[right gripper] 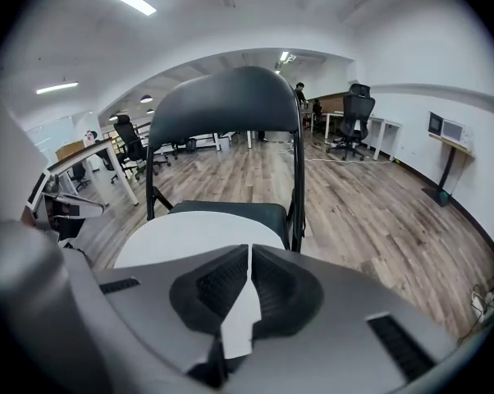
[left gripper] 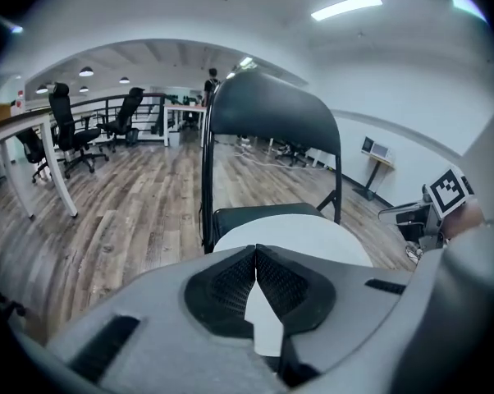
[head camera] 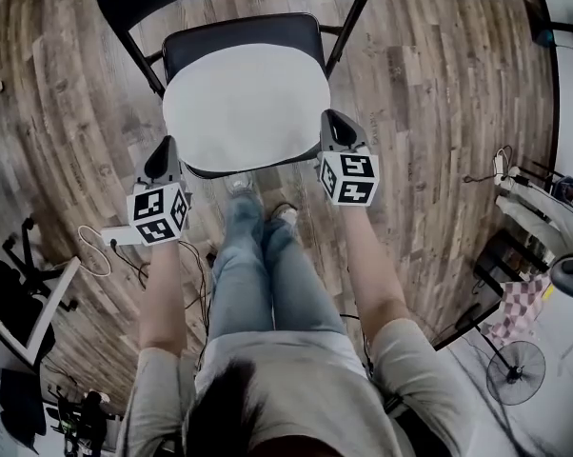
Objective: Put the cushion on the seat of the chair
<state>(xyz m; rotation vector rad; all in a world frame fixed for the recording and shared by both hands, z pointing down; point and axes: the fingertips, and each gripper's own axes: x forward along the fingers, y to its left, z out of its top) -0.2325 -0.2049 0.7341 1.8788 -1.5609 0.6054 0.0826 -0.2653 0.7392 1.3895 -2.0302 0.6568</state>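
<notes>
The white cushion (head camera: 246,103) is pinched at its near edge from both sides: the left gripper (left gripper: 255,257) is closed tight on its left corner, the right gripper (right gripper: 249,257) on its right. Ahead of both tools, it is spread over the seat of the black chair (head camera: 239,29).

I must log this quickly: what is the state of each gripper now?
Left gripper: closed on the cushion edge.
Right gripper: closed on the cushion too.
</notes>
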